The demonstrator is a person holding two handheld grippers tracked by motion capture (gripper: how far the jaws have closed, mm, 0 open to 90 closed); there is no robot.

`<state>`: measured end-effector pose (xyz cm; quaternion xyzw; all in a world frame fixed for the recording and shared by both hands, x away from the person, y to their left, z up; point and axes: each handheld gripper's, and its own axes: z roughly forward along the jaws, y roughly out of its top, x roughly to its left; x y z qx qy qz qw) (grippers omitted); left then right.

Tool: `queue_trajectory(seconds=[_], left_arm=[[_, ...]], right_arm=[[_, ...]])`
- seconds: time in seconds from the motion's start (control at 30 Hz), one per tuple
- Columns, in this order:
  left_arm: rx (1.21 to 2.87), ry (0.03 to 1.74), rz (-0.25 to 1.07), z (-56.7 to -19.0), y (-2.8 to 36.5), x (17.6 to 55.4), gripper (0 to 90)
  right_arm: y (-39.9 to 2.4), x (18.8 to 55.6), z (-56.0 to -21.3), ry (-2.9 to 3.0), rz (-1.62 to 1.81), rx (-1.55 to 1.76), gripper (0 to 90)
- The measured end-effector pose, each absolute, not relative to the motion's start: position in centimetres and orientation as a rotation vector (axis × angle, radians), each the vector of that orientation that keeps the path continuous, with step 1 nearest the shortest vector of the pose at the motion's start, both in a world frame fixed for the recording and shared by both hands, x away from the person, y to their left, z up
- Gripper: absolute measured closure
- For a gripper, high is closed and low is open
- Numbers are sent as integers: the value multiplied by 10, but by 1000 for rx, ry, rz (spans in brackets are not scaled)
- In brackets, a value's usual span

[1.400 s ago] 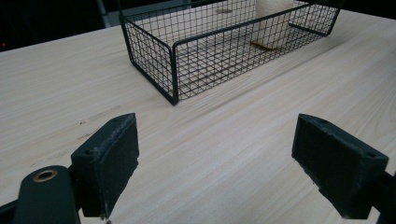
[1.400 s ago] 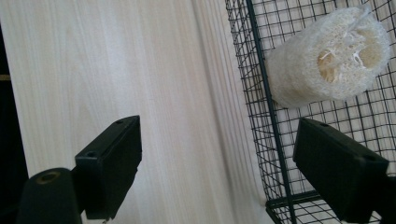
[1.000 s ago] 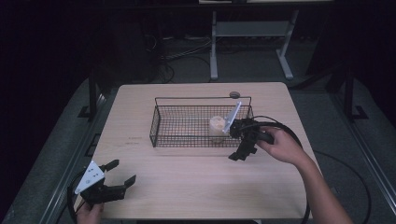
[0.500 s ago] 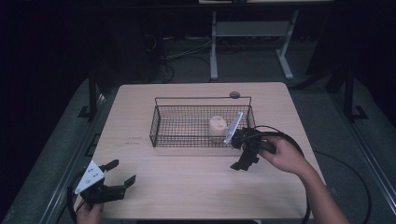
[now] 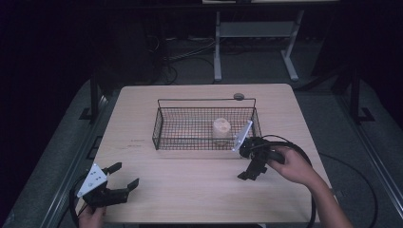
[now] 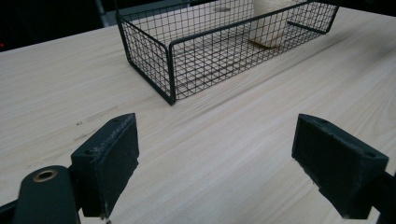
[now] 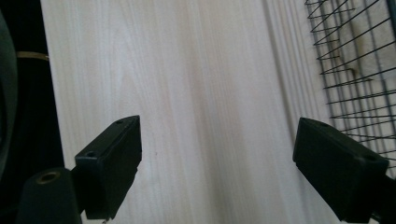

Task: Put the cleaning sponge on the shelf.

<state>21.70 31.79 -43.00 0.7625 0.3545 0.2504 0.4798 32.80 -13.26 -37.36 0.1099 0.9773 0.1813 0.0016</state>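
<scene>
The right gripper [image 5: 250,172] points down just beside the wire basket [image 5: 164,124], jaws spread wide; the left gripper [image 5: 124,176] lies far from it, jaws wide too

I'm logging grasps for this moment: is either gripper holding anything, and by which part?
Nothing is held. The left gripper and the right gripper both have open jaws with bare table between them; the cream spool sits in the black wire basket.

A small dark disc [image 5: 238,96] lies on the wooden table [image 5: 142,109], beyond the basket. A metal stand [image 5: 252,35] sits on the floor behind.
</scene>
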Motion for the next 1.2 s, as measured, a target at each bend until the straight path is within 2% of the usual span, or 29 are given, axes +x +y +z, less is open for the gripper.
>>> queue_trajectory(seconds=[1.2], left_arm=[[1866,866,605,-431,317,217,141]], right_arm=[[-171,293,-411,3051,666,458,150]])
